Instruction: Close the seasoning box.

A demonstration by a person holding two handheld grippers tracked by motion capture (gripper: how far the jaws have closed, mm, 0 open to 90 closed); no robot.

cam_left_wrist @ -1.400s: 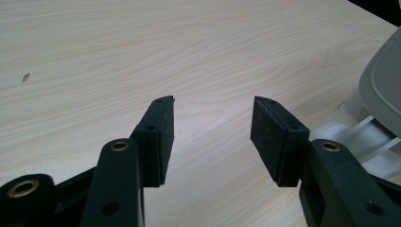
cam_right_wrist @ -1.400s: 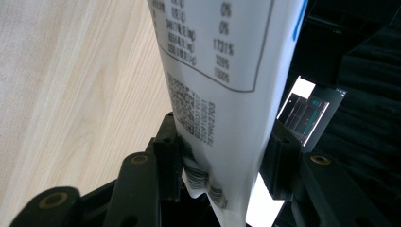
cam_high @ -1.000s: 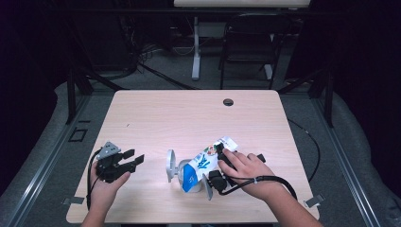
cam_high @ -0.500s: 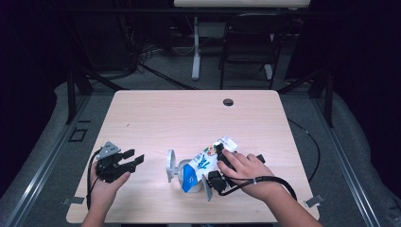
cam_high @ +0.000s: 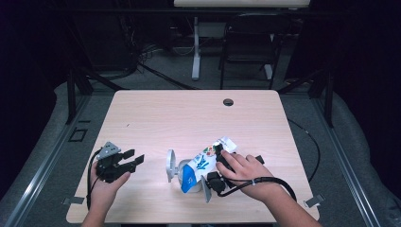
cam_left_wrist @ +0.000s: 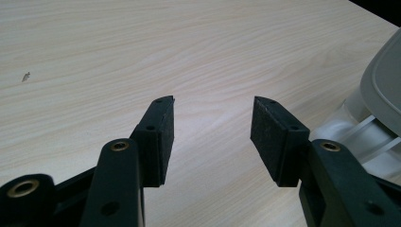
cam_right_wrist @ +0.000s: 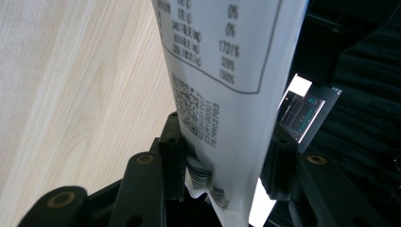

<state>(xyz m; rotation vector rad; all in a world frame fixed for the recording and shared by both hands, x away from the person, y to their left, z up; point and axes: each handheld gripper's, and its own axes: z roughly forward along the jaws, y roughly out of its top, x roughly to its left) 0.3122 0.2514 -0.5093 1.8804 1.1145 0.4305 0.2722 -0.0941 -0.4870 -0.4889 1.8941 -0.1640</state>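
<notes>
My right claw [cam_high: 213, 166] is clamped on the pouch [cam_high: 201, 165], whose long axis tilts down-left toward the container [cam_high: 176, 166] on the tabletop [cam_high: 189, 118]; my left claw [cam_high: 135, 160] waits apart, farther off.

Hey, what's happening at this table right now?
A person sits at a wooden table with a hand-held gripper in each hand. The right gripper has its jaws around a white and blue printed pouch, with both pads against its sides in the right gripper view, tipping it toward a clear container with a grey lid. The left gripper rests on the table with its jaws open and nothing between them, pointing toward that container.
</notes>
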